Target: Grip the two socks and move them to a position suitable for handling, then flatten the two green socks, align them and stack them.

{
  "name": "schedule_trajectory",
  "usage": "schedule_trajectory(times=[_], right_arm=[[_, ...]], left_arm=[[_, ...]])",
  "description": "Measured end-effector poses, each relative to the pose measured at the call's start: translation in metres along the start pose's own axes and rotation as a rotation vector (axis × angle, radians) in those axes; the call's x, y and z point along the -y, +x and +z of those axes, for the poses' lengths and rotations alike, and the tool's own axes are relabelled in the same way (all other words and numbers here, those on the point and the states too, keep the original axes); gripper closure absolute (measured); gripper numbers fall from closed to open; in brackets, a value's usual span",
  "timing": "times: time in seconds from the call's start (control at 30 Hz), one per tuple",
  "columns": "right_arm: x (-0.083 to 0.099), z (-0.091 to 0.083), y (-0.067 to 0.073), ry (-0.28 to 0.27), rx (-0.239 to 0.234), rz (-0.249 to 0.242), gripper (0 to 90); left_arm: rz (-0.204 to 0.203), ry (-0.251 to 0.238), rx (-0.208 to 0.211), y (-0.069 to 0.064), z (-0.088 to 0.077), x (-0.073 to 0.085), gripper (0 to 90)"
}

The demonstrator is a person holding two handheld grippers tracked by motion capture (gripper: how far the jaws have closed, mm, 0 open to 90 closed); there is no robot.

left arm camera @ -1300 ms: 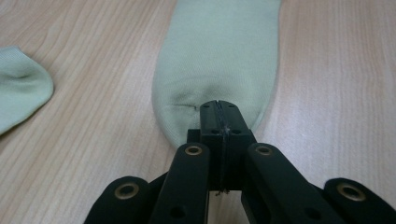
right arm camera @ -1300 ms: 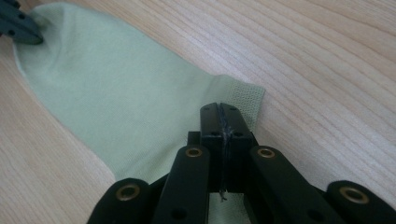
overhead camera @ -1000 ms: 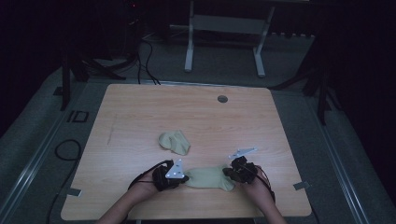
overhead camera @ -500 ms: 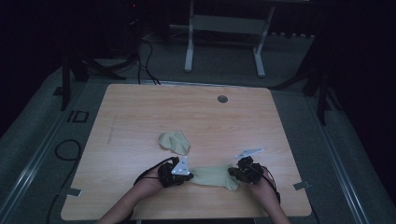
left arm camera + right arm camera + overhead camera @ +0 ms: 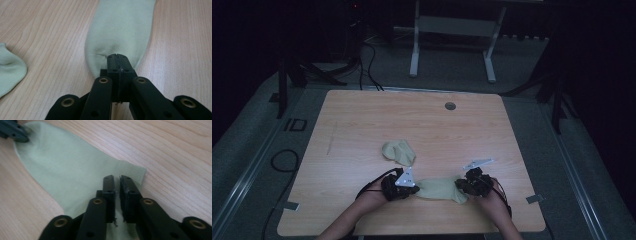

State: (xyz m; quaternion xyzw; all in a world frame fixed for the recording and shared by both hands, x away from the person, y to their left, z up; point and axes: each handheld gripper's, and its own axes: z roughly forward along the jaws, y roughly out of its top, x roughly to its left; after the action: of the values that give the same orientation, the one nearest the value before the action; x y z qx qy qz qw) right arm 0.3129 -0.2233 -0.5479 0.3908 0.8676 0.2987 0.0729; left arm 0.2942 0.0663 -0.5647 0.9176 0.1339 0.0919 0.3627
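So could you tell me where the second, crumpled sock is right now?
In the high view the crumpled sock lies near the table's middle, just beyond the left gripper and apart from the flat sock stretched between both grippers.

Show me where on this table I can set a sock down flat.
The table is bare from the grommet down to the crumpled sock, and along both side edges. The near edge is crowded: both grippers sit at the ends of the flat sock.

Second sock (image 5: 11, 70) cut off by left edge, left gripper view; toe fabric hidden between jaws.
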Motion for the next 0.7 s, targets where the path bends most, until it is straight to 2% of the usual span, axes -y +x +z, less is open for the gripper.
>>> schedule_trajectory(times=[0.03, 0.1, 0.17, 0.2, 0.23, 0.3, 0.43, 0.57, 0.6, 0.63, 0.7], right_arm=[[0.0, -0.001, 0.001, -0.008, -0.015, -0.005, 78.6], [-0.001, -0.003, 0.002, -0.018, -0.032, -0.009, 74.7], [-0.002, -0.004, 0.003, -0.021, -0.033, -0.012, 74.7], [-0.005, -0.009, 0.005, -0.043, -0.046, -0.023, 70.9], [-0.007, -0.011, 0.006, -0.049, -0.047, -0.029, 69.8], [-0.012, -0.015, 0.008, -0.062, -0.045, -0.037, 67.1], [-0.027, -0.021, 0.012, -0.067, -0.048, -0.07, 63.1], [-0.047, -0.023, 0.02, -0.085, -0.051, -0.109, 62.6], [-0.047, -0.023, 0.02, -0.085, -0.051, -0.109, 62.6], [-0.059, -0.021, 0.024, -0.088, -0.056, -0.125, 62.6], [-0.07, -0.017, 0.027, -0.092, -0.061, -0.133, 62.4]], left_arm=[[-0.002, 0.0, 0.013, 0.0, -0.001, -0.001, 85.8], [-0.004, 0.003, 0.006, -0.002, -0.002, -0.003, 74.7], [-0.004, 0.003, 0.006, -0.002, -0.002, -0.003, 71.6], [-0.032, -0.019, -0.007, -0.004, -0.01, -0.006, 60.0], [-0.035, -0.027, -0.009, -0.004, -0.013, -0.007, 59.8], [-0.042, -0.034, -0.034, -0.004, -0.021, -0.008, 53.2], [-0.069, -0.072, -0.065, -0.003, -0.038, -0.003, 52.7], [-0.091, -0.066, -0.08, -0.003, -0.048, 0.009, 52.8], [-0.091, -0.066, -0.08, -0.003, -0.048, 0.009, 52.8], [-0.109, -0.062, -0.086, -0.003, -0.051, 0.016, 52.9], [-0.12, -0.049, -0.087, -0.003, -0.053, 0.024, 52.9]])
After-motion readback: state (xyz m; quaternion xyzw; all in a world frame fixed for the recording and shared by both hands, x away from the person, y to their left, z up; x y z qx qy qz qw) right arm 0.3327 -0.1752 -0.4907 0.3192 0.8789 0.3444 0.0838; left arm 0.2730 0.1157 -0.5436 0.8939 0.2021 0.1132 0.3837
